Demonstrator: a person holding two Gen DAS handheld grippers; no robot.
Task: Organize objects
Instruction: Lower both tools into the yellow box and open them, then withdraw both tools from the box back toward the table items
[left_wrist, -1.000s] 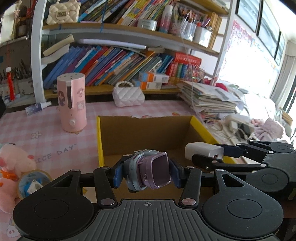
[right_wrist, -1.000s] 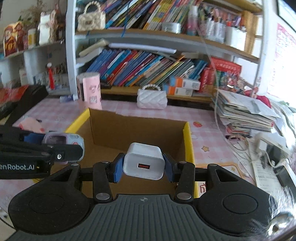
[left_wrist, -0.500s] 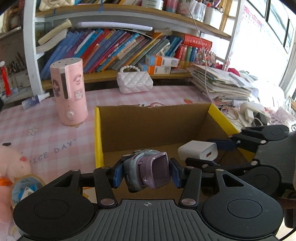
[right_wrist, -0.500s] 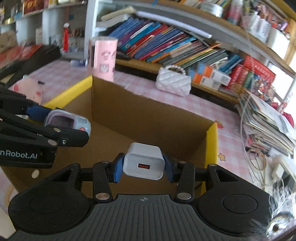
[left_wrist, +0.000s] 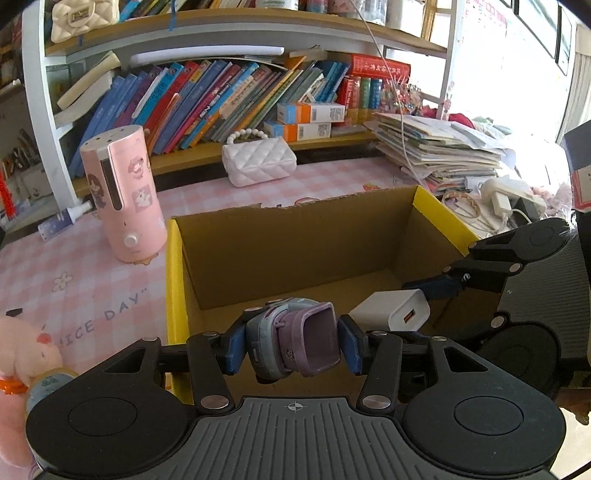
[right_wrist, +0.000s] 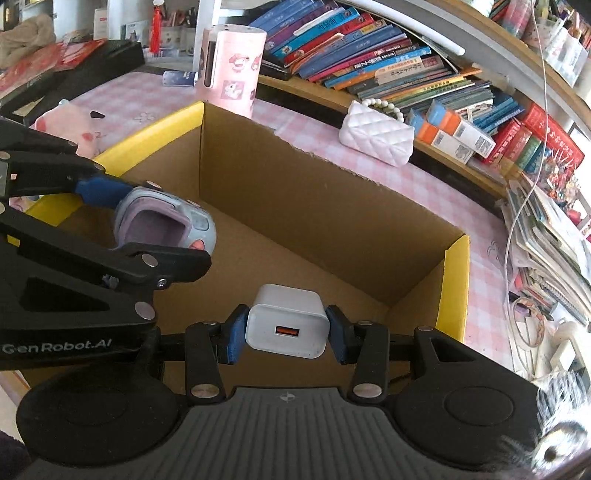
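My left claw (left_wrist: 291, 345) is clamped on a small watch (left_wrist: 293, 341), its blue pads pressing on both sides, the purple screen facing back at me. My right claw (right_wrist: 286, 330) is clamped the same way on a white charger (right_wrist: 287, 321), its orange port turned toward me. I hold both over the open cardboard box (right_wrist: 332, 192) with yellow-edged flaps, the watch toward its left side, the charger near its front wall. The box sits on the pink checked tabletop (left_wrist: 74, 280). Beyond its far left corner stands a pink humidifier (left_wrist: 123, 195); behind its far wall, by the tabletop's back edge, lies a white quilted purse (left_wrist: 258, 164).
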